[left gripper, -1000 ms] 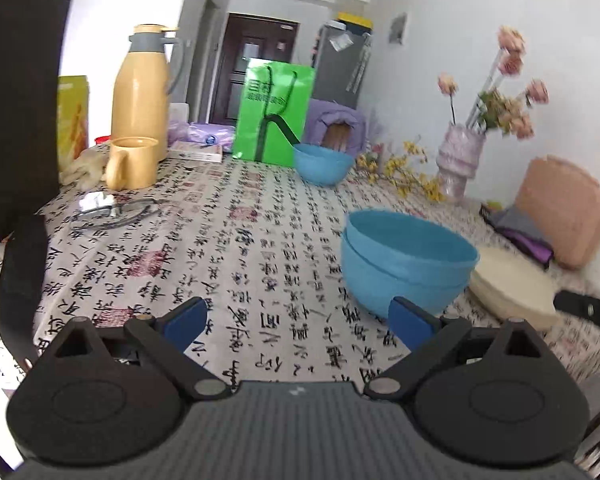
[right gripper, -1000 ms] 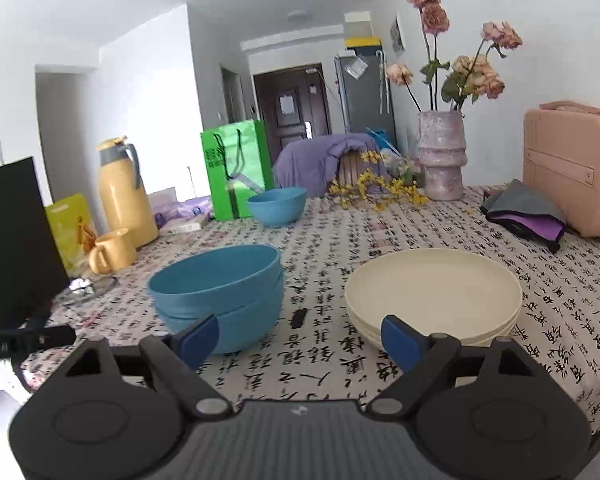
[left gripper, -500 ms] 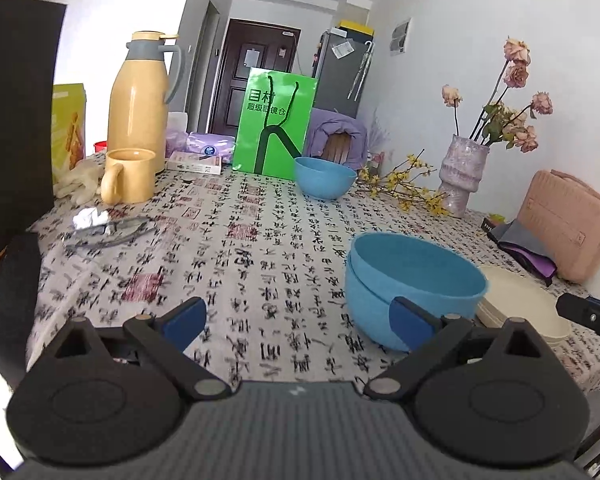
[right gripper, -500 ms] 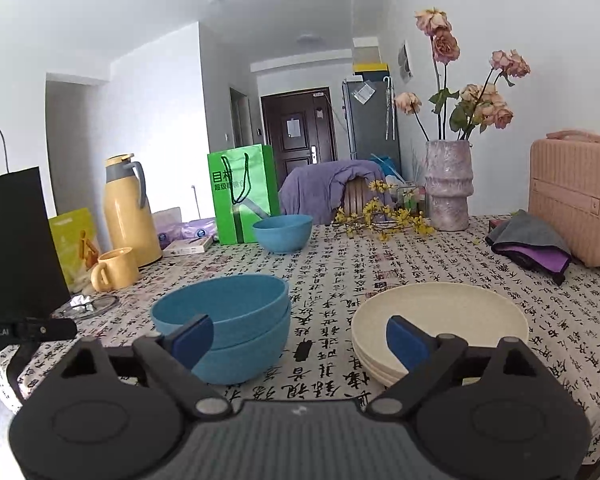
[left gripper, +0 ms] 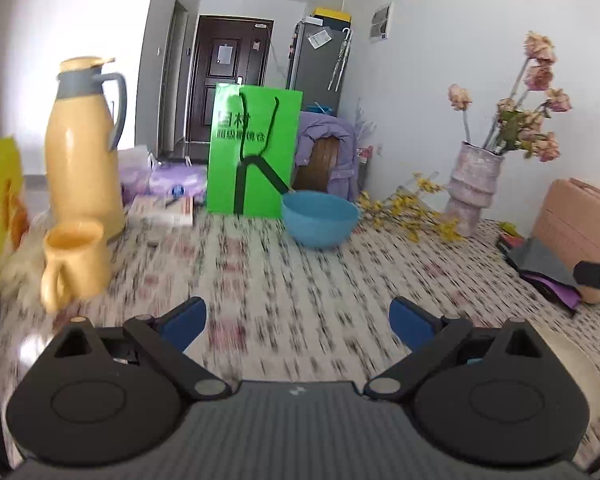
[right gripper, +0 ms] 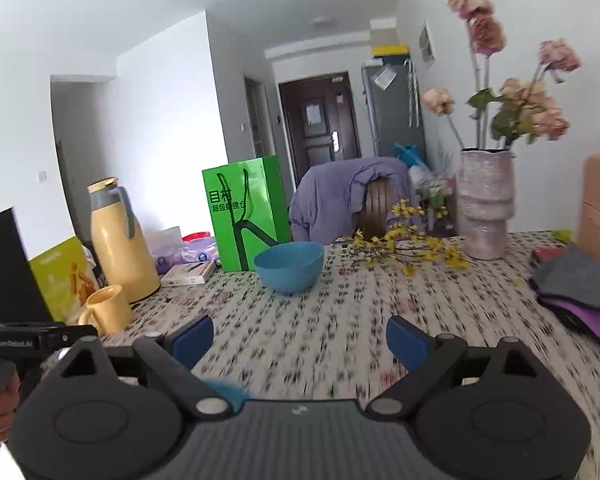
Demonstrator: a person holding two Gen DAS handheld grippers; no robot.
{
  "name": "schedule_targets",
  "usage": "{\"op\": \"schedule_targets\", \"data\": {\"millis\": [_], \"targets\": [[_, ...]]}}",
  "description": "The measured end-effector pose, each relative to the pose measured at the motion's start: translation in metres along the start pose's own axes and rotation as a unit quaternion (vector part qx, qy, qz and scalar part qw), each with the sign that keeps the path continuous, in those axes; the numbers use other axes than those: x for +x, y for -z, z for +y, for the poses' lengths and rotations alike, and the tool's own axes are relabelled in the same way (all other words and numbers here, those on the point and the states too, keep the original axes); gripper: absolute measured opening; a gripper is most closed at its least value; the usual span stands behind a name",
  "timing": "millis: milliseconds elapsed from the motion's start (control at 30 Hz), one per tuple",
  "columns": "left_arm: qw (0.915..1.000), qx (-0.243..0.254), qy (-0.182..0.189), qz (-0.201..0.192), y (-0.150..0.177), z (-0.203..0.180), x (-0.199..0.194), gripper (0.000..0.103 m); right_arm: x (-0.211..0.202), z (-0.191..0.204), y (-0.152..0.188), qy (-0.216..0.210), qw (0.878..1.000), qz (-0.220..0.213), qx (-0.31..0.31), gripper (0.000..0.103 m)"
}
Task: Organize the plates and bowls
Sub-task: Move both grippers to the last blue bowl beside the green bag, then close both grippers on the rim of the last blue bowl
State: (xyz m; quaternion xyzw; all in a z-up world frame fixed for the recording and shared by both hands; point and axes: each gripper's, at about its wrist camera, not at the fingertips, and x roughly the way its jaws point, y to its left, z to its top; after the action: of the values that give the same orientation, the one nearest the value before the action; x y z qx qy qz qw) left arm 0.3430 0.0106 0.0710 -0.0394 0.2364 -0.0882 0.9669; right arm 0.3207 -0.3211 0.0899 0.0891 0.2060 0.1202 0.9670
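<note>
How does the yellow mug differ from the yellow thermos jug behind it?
The yellow mug is short, squat and open-topped; the yellow thermos jug is tall and closed, with a grey collar under its lid. The mug's handle is yellow like its body; the jug's is grey. The mug stands nearer the left gripper. Both stand upright and share the same pale yellow.
</note>
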Motion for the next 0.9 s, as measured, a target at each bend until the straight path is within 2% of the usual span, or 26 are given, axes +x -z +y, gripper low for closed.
{"op": "schedule_targets", "data": {"millis": [167, 367, 400, 433, 467, 500, 533, 600, 633, 767, 900], "targets": [[0.9996, -0.019, 0.019, 0.006, -0.051, 0.013, 0.068, 0.1, 0.081, -0.014, -0.057, -0.016, 1.0, 0.021, -0.009, 0.093], [0.9983, -0.017, 0.039, 0.039, -0.096, 0.023, 0.18, 0.1, 0.213, -0.03, -0.104, -0.027, 0.996, 0.084, -0.018, 0.09], [0.9984, -0.015, 0.038, 0.04, -0.101, 0.024, 0.199, 0.099, 0.235, -0.031, -0.107, -0.027, 0.995, 0.093, -0.021, 0.087], [0.9987, -0.018, 0.03, 0.037, -0.105, 0.026, 0.219, 0.097, 0.256, -0.034, -0.108, -0.025, 0.995, 0.099, -0.021, 0.08], [0.9988, -0.02, 0.026, 0.036, -0.107, 0.028, 0.237, 0.094, 0.279, -0.035, -0.108, -0.023, 0.994, 0.108, -0.023, 0.078], [0.9986, -0.027, 0.026, 0.037, -0.109, 0.03, 0.254, 0.086, 0.3, -0.037, -0.107, -0.022, 0.992, 0.121, -0.025, 0.075], [0.998, -0.035, 0.031, 0.043, -0.111, 0.033, 0.272, 0.082, 0.323, -0.039, -0.105, -0.022, 0.991, 0.133, -0.024, 0.066], [0.9961, -0.05, 0.04, 0.061, -0.11, 0.037, 0.304, 0.075, 0.358, -0.043, -0.097, -0.027, 0.986, 0.162, -0.013, 0.057], [0.9958, -0.051, 0.039, 0.066, -0.11, 0.038, 0.316, 0.072, 0.372, -0.045, -0.092, -0.026, 0.985, 0.172, -0.004, 0.055], [0.9937, -0.061, 0.025, 0.091, -0.103, 0.04, 0.359, 0.057, 0.413, -0.046, -0.076, -0.019, 0.981, 0.195, 0.015, 0.049], [0.9881, -0.097, 0.037, 0.113, -0.096, 0.046, 0.383, 0.041, 0.434, -0.049, -0.068, -0.024, 0.978, 0.205, 0.039, 0.036]]}}
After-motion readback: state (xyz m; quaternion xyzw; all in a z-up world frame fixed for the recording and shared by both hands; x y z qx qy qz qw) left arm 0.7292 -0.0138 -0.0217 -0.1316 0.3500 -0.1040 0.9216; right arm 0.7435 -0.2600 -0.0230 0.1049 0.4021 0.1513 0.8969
